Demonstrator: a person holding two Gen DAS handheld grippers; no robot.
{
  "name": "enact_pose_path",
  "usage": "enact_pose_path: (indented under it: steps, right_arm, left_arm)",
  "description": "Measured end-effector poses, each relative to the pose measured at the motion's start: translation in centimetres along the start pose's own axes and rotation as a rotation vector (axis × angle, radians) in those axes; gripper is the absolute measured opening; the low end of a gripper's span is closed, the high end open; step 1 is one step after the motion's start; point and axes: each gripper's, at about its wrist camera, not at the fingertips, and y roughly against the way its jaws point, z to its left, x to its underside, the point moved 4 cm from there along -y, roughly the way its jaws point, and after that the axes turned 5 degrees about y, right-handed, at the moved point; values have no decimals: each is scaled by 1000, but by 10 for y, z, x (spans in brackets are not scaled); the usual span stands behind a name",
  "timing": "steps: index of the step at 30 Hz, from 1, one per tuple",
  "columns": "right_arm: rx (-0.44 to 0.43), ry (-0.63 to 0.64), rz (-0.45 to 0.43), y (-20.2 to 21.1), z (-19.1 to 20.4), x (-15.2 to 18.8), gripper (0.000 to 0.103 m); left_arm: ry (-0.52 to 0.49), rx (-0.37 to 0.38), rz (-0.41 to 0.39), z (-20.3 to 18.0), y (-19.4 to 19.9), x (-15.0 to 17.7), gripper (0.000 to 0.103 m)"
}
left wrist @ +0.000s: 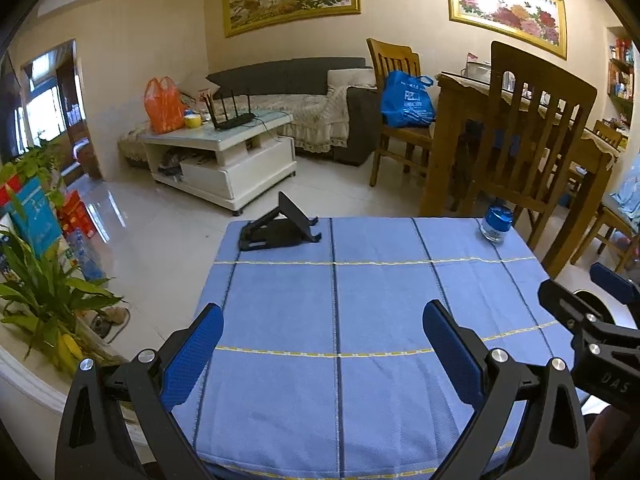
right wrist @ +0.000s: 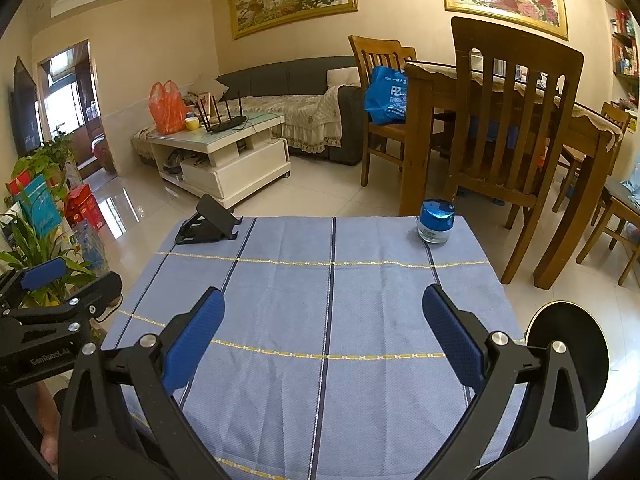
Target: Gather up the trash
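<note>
A small table with a blue checked cloth (left wrist: 360, 304) (right wrist: 312, 304) fills the near view. A small glass jar with a shiny blue lid (left wrist: 495, 224) (right wrist: 436, 221) stands at its far right corner. A black folding phone stand (left wrist: 280, 226) (right wrist: 210, 222) sits at the far left corner. My left gripper (left wrist: 323, 344) is open and empty over the near part of the cloth. My right gripper (right wrist: 323, 332) is open and empty over the same part, to the right of the left one; it also shows at the right edge of the left wrist view (left wrist: 592, 312). No loose trash shows on the cloth.
A round black bin (right wrist: 568, 352) stands low at the table's right side. A wooden chair (right wrist: 508, 120) and dining table (right wrist: 520, 92) stand behind the jar. A white coffee table (left wrist: 224, 152) with an orange bag (left wrist: 162, 104) and a potted plant (left wrist: 36, 280) lie left.
</note>
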Motion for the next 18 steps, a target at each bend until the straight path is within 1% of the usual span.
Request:
enact_pose_path:
  steps: [4, 6, 7, 8, 10, 13, 15, 17, 18]
  right_arm:
    - [0, 0, 2, 1, 2, 1, 98]
    - [0, -1, 3, 1, 1, 0, 98]
    - [1, -2, 5, 1, 1, 0, 98]
    - [5, -5, 6, 1, 1, 1, 98]
    - [7, -15, 9, 0, -2, 1, 98]
    - [7, -37, 17, -1, -8, 3, 98]
    - [4, -51, 23, -2, -11, 3, 98]
    - [3, -60, 30, -3, -15, 3, 98]
    - [3, -64, 33, -4, -16, 4, 98]
  left_arm:
    - [-20, -9, 16, -4, -3, 1, 96]
    - [-9, 14, 19, -4, -2, 3, 97]
    - [13, 45, 18, -4, -1, 3, 97]
    - [28, 55, 11, -3, 0, 3, 97]
    - [35, 38, -19, -2, 5, 3, 96]
    - [23, 28, -35, -3, 7, 2, 96]
    - [0, 20, -22, -5, 2, 1, 96]
    - [-40, -19, -6, -6, -5, 1, 96]
    - [-52, -50, 4, -5, -8, 1, 97]
